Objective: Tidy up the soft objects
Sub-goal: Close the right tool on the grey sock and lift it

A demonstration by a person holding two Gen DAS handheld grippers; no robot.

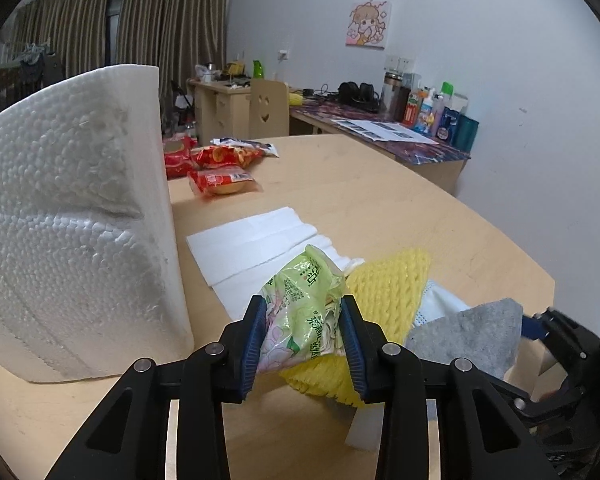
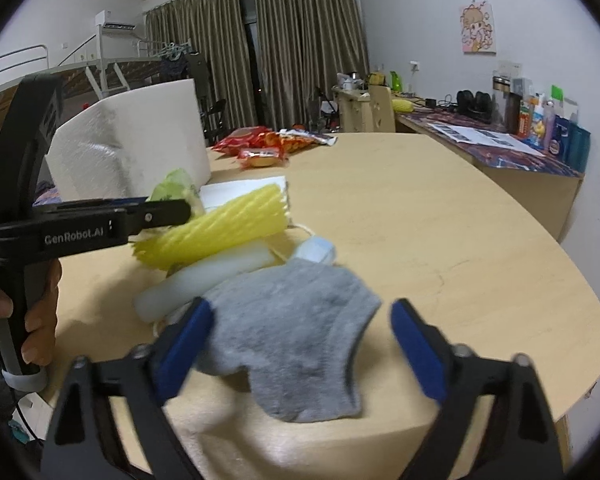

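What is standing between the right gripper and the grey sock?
Nothing visible. The right gripper is open with the grey sock lying directly between its blue fingers, on the table.

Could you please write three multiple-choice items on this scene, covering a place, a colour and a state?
1. Where does the foam block stand?
A. left of the pile
B. on the desk
C. on the chair

2. What colour is the sock?
A. red
B. grey
C. green

3. What state is the left tool in?
A. open and empty
B. shut on the green tissue pack
C. shut on the sock

Answers: A, it rises left of the pile; B, its fabric is grey; B, both pads press the pack.
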